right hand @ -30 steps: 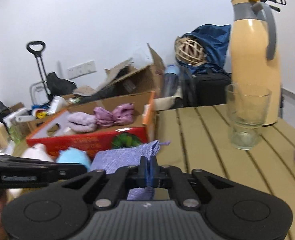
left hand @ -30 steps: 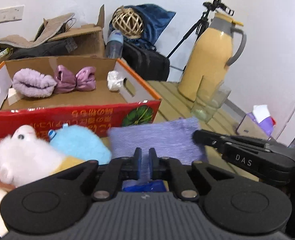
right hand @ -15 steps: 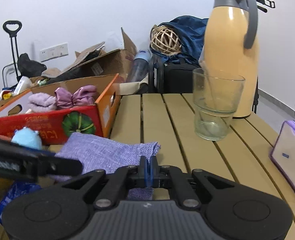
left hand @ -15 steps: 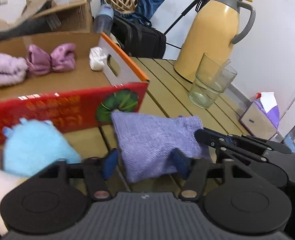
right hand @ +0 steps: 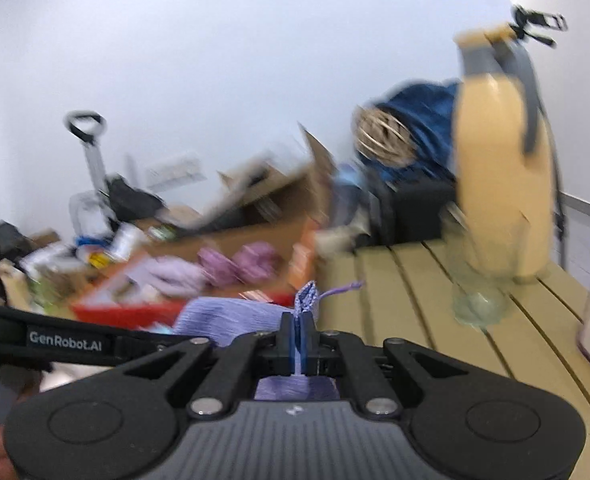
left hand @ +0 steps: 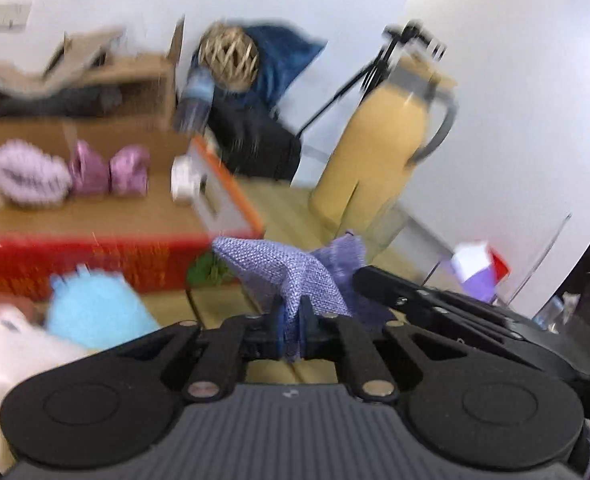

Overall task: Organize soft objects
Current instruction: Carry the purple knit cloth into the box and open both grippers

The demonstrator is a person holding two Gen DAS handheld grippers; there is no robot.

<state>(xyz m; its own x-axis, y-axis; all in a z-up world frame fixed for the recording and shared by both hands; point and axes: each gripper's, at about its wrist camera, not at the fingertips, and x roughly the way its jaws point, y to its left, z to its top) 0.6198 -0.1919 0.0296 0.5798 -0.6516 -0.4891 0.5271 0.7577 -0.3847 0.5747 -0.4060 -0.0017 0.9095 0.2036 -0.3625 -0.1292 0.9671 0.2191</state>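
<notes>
Mid-lift with the woven lilac cloth [left hand: 283,268]: left tongs [left hand: 293,320] just clamped onto one edge, right tongs [right hand: 301,332] pinching another, cloth strung between (over the slatted wooden bench [right hand: 407,292]). Next, probably into the red cardboard box [left hand: 95,256], keeping both pinches firm.

Each of your cameras sits just behind its own tongs, low over the bench [right hand: 415,280], tilted slightly down. Both face the red box [left hand: 95,256] and yellow jug [right hand: 499,184] and share the purple cloth [left hand: 279,268], seen close up.
</notes>
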